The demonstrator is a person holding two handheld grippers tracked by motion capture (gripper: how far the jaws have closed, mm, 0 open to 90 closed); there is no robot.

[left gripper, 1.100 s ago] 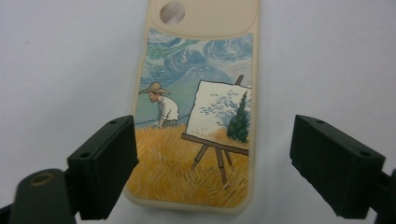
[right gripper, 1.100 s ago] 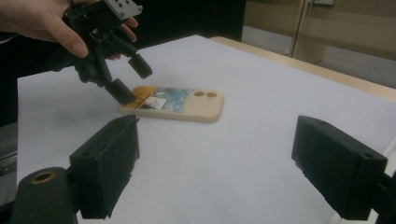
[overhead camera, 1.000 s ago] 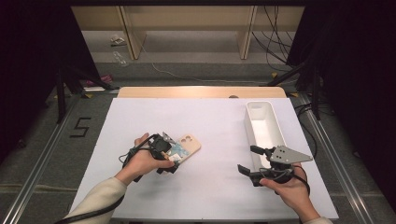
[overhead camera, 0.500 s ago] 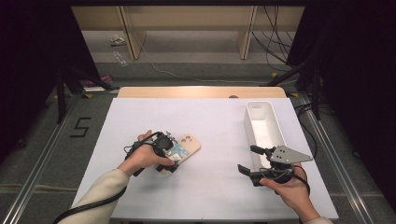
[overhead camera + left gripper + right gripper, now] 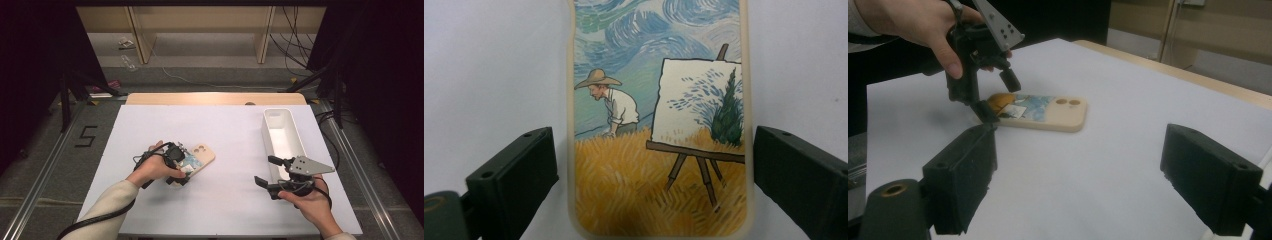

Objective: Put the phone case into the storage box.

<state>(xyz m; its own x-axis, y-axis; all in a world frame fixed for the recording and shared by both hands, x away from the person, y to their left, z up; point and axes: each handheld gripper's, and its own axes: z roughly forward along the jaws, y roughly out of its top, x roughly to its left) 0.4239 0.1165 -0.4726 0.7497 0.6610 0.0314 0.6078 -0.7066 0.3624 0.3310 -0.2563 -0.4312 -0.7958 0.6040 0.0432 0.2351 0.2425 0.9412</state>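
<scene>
Left of the white bin (image 5: 283, 131), bare bench (image 5: 235, 130) lies open up to the phone case (image 5: 200, 156); nothing stands between them.

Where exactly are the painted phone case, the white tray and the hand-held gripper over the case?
phone case (image 5: 659, 150): left gripper view, on its painted back.
white tray (image 5: 289, 131): high view, on its right wall.
left hand-held gripper (image 5: 998, 95): right gripper view, midway between its fingertips.

My left gripper (image 5: 184, 169) has edged a little further over the phone case (image 5: 200, 156). My left forearm has swung slightly inward.
</scene>
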